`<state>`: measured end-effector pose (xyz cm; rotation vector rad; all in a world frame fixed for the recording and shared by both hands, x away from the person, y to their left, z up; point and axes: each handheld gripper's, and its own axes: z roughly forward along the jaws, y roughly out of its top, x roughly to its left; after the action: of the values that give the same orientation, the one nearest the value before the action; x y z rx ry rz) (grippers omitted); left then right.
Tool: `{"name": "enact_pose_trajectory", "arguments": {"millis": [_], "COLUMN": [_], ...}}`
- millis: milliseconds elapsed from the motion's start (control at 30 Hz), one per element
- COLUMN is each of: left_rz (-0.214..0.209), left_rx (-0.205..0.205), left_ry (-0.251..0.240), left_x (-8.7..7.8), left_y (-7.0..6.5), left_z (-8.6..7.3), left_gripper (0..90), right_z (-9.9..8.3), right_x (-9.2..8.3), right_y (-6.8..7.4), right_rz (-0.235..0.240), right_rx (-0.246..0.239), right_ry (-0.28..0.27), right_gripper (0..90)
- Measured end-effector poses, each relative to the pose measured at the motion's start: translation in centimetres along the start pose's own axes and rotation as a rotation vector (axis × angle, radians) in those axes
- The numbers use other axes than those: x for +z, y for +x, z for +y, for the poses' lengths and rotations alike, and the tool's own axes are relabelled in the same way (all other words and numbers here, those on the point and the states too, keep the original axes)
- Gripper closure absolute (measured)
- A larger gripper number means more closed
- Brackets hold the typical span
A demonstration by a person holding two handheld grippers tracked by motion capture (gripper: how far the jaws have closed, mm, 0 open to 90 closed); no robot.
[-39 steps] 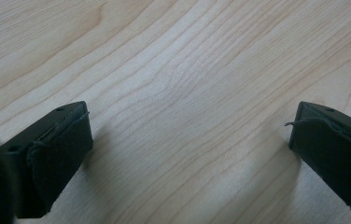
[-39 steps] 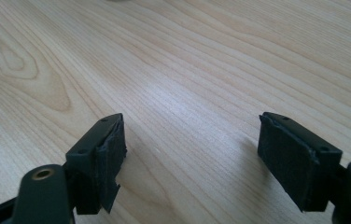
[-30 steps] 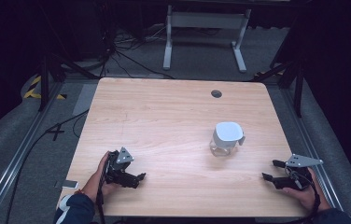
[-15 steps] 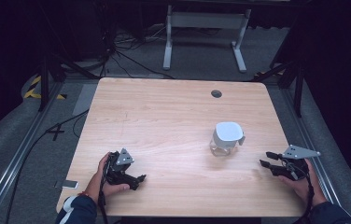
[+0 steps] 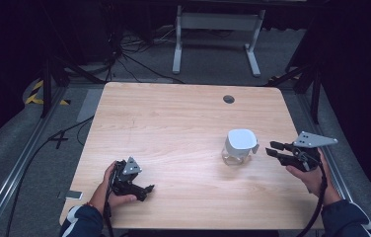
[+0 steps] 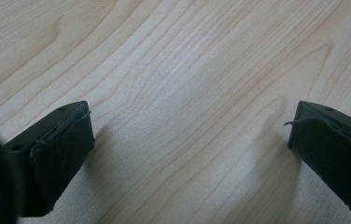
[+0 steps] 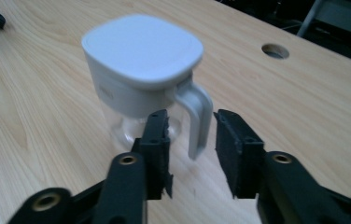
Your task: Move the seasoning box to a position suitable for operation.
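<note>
Nothing here can be read. The white-lidded jug (image 7: 142, 74) has a small mark on its side wall, too blurred to make out. The wooden surface (image 5: 173, 123) bears no print or label, and the black-and-yellow striped tape (image 5: 38, 94) on the floor carries no words.

I'm seeing black grippers, left (image 5: 133, 181) and right (image 5: 288, 153), wearing grey three-cornered plates, trailing black cables; navy sleeves (image 5: 344, 217).
</note>
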<state>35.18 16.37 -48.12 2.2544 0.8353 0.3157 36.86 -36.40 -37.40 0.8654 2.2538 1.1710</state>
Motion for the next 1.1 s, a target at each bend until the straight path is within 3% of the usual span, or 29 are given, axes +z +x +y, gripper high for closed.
{"name": "enact_pose_trajectory", "arguments": {"millis": [233, 367, 533, 633, 733, 933, 1067, 1100], "left_rz": [-0.006, -0.006, 0.002, 0.002, 0.004, 0.017, -0.016, -0.016], "left_rx": [0.004, 0.002, 0.013, -0.008, 0.005, -0.011, 0.022, 0.022], "left_ry": [-0.001, -0.001, -0.002, 0.000, 0.011, 0.017, -0.020, -0.020], "left_x": [0.0, 0.1, 0.1, 0.2, 0.2, 0.3, 0.7, 0.7], "left_y": [0.0, 0.0, 0.1, -0.1, 0.0, 0.0, -0.4, -0.4], "left_z": [0.0, 0.1, 0.1, 0.2, 0.4, 0.7, 1.4, 1.4], "left_gripper": [0.4, 0.4, 0.4, 0.0, 0.0, 1.0, 19.4, 19.1], "right_z": [3.5, 4.4, 4.2, 4.0, 3.9, 3.8, 3.7, 3.7], "right_x": [1.8, 2.6, 3.6, 3.9, 4.1, 4.2, 4.2, 4.2], "right_y": [0.5, 0.0, -0.8, -0.7, -0.5, -0.5, -0.5, -0.5], "right_rz": [0.005, 0.013, 0.029, 0.038, 0.034, 0.022, 0.021, 0.021], "right_rx": [-0.056, -0.048, -0.031, -0.029, -0.036, -0.035, -0.036, -0.036], "right_ry": [-0.031, -0.025, -0.002, 0.008, 0.016, 0.009, -0.001, -0.001], "right_gripper": [85.6, 89.5, 89.6, 89.6, 89.6, 89.8, 89.8, 89.8]}}
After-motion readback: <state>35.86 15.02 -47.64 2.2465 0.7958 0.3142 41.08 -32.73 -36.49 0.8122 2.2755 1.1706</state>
